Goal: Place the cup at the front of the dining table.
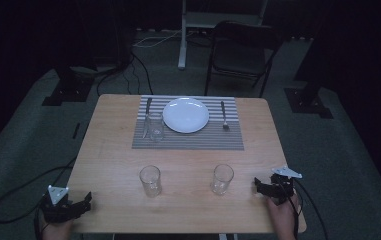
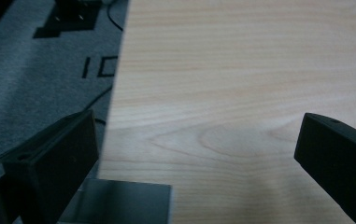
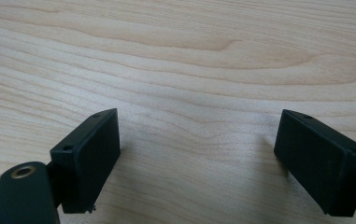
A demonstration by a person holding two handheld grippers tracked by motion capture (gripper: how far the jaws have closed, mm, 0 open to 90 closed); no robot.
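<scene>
Both grippers rest at the near corners of the bench (image 1: 113, 145), fingers released and holding nothing: the left gripper (image 1: 84, 206) near the left glass (image 1: 150, 180), the right gripper (image 1: 259, 187) just beside the right glass (image 1: 222, 178). This looks like the approach step; next, each must reach inward and straddle its glass squarely.

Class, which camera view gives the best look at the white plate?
The high view: the white plate lies whole on the striped placemat, between a knife and a fork. Both gripper views look at bare tabletop between open jaws.
</scene>
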